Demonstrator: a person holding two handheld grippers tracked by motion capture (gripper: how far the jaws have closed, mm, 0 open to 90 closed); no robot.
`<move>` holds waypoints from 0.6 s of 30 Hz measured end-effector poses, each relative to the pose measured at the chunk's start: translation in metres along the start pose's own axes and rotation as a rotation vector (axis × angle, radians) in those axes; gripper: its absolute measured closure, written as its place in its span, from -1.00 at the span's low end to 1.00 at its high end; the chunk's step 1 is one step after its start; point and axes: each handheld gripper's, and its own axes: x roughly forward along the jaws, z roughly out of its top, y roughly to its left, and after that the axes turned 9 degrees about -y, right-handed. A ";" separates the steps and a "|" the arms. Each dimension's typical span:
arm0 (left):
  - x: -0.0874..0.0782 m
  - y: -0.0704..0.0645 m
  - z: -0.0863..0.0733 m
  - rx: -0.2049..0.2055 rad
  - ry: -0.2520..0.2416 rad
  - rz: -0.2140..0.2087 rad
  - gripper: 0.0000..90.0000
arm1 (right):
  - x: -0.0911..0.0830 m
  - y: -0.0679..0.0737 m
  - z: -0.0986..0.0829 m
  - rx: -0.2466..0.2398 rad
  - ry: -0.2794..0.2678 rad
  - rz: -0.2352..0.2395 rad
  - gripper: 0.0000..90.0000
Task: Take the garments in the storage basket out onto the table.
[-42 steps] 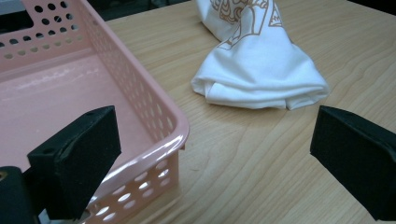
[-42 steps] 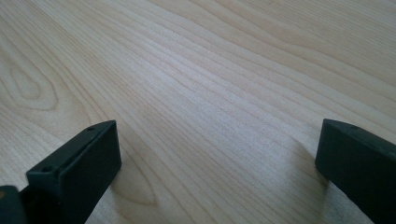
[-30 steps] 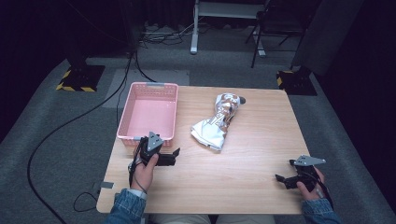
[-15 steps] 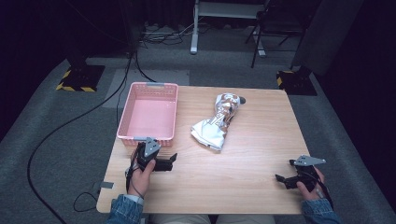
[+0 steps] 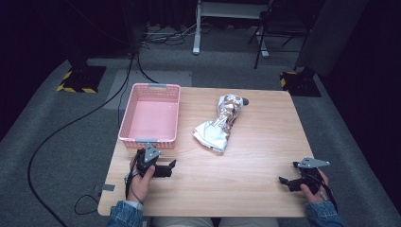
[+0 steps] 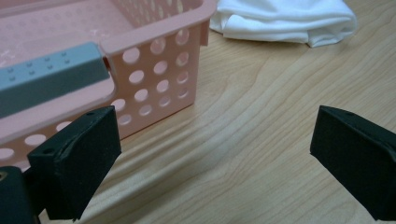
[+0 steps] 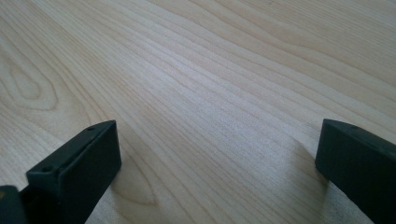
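My left gripper (image 5: 163, 169) sits just by the pink basket (image 5: 150, 115), jaws wide apart. My right gripper (image 5: 294, 181) waits near the table (image 5: 255, 151) edge, open too. Farther off lies the silver cloth bundle (image 5: 219, 124). I think it is soft, light and slippery, so I'd pinch a thick fold.

The room is dark, and a light brown wooden tabletop (image 5: 255, 142) stands on a grey carpet floor (image 5: 56, 156). Black cables (image 5: 71, 127) curl over the floor at the left, and two black stand feet with yellow and black stripes (image 5: 80, 79) (image 5: 298, 82) sit on the floor, one near each far corner of the tabletop. Far at the back, where it is darkest, there is a white metal frame (image 5: 196, 28) with a mess of wires beside it, the thin black legs of a chair (image 5: 262, 40), and a dark grey curtain (image 5: 331, 33) hanging at the right.
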 end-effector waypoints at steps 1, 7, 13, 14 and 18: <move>0.000 0.000 -0.001 -0.001 0.003 0.001 -0.97 | 0.000 0.000 0.000 0.000 0.000 0.000 -1.00; 0.001 0.003 -0.006 -0.010 0.033 0.016 -0.97 | 0.000 0.000 0.000 0.000 0.000 0.000 -1.00; 0.003 0.004 -0.012 -0.011 0.082 0.030 -0.97 | 0.000 0.000 0.000 0.000 0.000 0.000 -1.00; 0.004 0.004 -0.013 -0.017 0.089 0.032 -0.97 | 0.000 0.000 0.000 0.000 0.000 0.000 -1.00; 0.005 0.007 -0.017 -0.026 0.120 0.043 -0.97 | 0.000 0.000 0.000 0.000 0.000 0.000 -1.00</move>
